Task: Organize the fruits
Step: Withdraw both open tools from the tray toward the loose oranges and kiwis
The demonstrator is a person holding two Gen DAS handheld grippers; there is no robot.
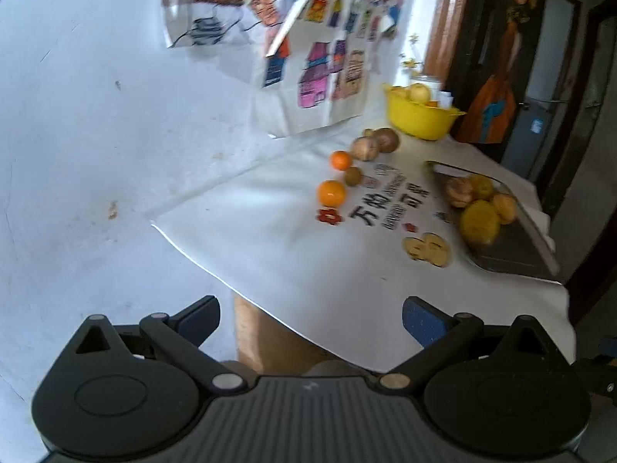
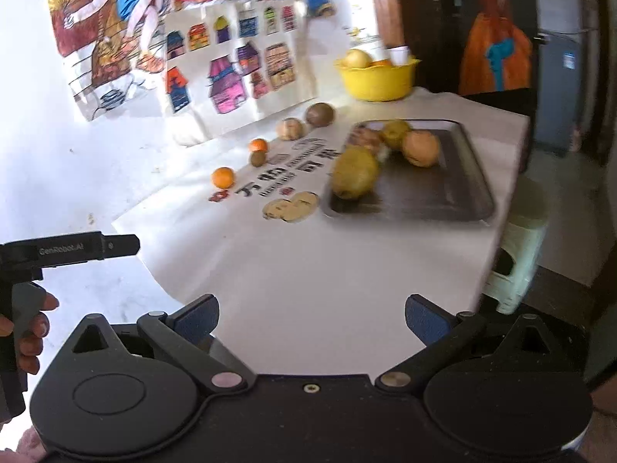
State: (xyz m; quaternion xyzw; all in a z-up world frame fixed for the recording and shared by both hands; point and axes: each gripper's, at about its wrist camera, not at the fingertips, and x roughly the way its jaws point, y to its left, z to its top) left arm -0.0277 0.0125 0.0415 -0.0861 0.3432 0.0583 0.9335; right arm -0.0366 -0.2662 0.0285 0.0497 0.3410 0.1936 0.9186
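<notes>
- left gripper level at the near table edge, jaws spread wide, nothing between them.
- right gripper same pose, spread and empty, over the white cloth.
- loose fruit lies in a row mid-cloth: near orange, kiwi, far orange.
- dark tray holds a pear and other fruit; yellow bowl sits farthest back.
- only the right wrist view shows the person's left hand on the other tool's handle, and a pale stool.
</notes>
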